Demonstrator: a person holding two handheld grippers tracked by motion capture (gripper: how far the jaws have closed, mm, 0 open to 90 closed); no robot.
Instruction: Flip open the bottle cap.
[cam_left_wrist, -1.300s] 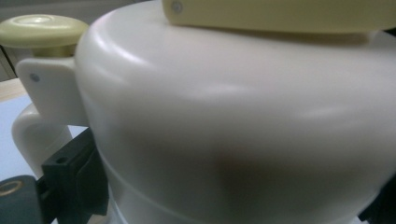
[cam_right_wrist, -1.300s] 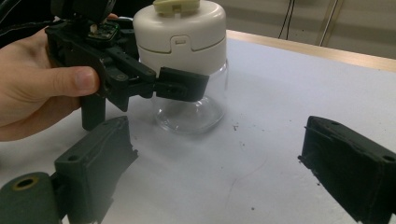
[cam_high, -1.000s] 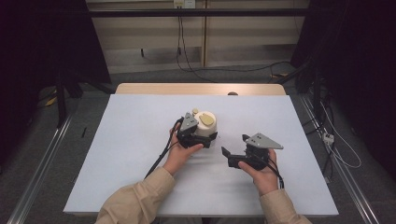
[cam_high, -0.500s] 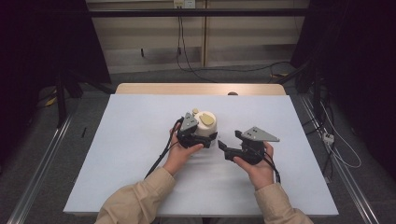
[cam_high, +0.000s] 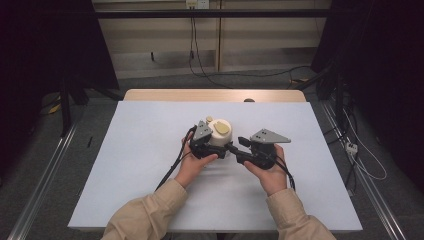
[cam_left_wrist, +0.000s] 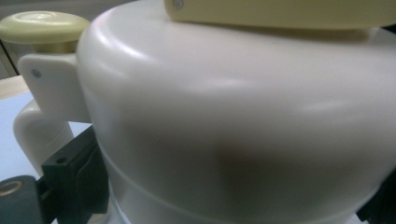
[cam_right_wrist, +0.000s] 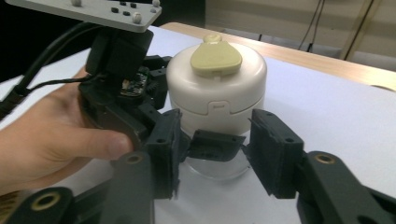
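High view: a white desk (cam_high: 150, 150) carries one cream round container (cam_high: 220, 136) with a pale yellow lid tab, standing upright near the middle. The left tongs (cam_high: 222, 146), held in the person's left hand (cam_high: 192, 167), are clenched on the container's near side. The right tongs (cam_high: 239, 145), in the right hand (cam_high: 270, 172), point left at the container's lower right side.

Left gripper view: the container (cam_left_wrist: 233, 121) sits very close, its white wall between the black jaws; a yellow knob (cam_left_wrist: 44, 25) rises at upper left above a white handle (cam_left_wrist: 42, 116).

Right gripper view: the container (cam_right_wrist: 217, 88) stands upright on the desk (cam_right_wrist: 327, 107), beyond the right tongs (cam_right_wrist: 215, 154). Their jaws have just been closing, stand apart and grasp nothing; one jaw of the left tongs (cam_right_wrist: 212, 142) lies between them, pressed to the container's base.
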